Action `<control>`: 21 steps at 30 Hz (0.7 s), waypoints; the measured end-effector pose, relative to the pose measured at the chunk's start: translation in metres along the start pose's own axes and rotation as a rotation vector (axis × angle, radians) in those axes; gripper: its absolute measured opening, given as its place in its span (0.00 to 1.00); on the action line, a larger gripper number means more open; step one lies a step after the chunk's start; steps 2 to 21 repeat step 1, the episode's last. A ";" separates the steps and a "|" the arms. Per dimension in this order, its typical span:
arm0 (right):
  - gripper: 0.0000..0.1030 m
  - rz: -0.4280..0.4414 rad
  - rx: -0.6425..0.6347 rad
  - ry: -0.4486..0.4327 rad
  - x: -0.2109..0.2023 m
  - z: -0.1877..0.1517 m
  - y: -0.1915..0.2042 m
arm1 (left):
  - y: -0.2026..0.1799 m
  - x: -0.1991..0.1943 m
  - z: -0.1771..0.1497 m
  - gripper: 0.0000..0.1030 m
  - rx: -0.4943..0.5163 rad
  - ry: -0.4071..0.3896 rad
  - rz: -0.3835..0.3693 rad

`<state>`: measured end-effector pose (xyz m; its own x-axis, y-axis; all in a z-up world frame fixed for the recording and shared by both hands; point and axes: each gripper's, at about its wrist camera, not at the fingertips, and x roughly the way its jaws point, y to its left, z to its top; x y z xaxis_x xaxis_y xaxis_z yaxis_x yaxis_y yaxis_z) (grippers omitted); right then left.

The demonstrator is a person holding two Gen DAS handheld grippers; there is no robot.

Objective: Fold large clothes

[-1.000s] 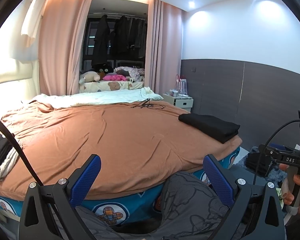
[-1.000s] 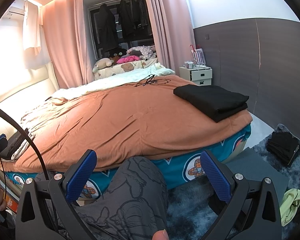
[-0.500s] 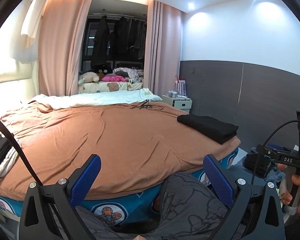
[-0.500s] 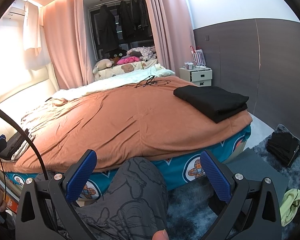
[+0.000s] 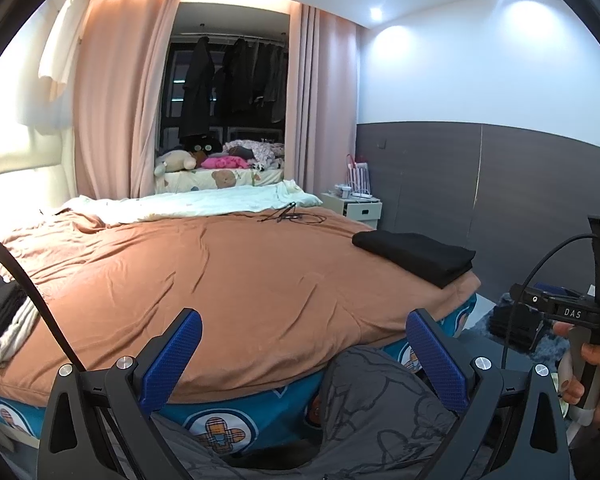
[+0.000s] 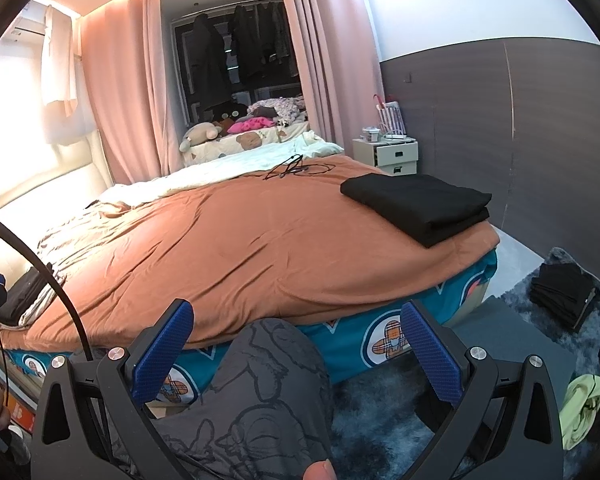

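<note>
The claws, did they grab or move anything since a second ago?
No. Both the left claw and the right claw hang open and empty, hardly shifting. The folded black clothes stay on the orange bedspread.

The right gripper [image 6: 296,344] occupies the lower frame, its blue-padded fingers [image 6: 162,350] spread wide with nothing between them. Behind the gap is a knee in grey printed trousers [image 6: 260,384]. A bed with an orange cover [image 6: 228,252] fills the centre. A folded black garment [image 6: 418,204] lies on its right corner. A second black pile [image 6: 562,294] sits on the dark rug [image 6: 380,412] at right.
</note>
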<state>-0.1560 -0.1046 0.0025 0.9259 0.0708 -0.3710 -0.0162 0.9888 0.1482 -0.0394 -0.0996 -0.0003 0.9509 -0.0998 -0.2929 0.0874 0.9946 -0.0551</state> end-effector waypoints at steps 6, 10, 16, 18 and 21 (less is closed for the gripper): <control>1.00 0.003 -0.002 0.000 0.001 0.000 -0.002 | 0.000 0.000 0.000 1.00 -0.005 -0.002 0.010; 1.00 0.003 -0.002 0.000 0.001 0.000 -0.002 | 0.000 0.000 0.000 1.00 -0.005 -0.002 0.010; 1.00 0.003 -0.002 0.000 0.001 0.000 -0.002 | 0.000 0.000 0.000 1.00 -0.005 -0.002 0.010; 1.00 0.003 -0.002 0.000 0.001 0.000 -0.002 | 0.000 0.000 0.000 1.00 -0.005 -0.002 0.010; 1.00 0.003 -0.002 0.000 0.001 0.000 -0.002 | 0.000 0.000 0.000 1.00 -0.005 -0.002 0.010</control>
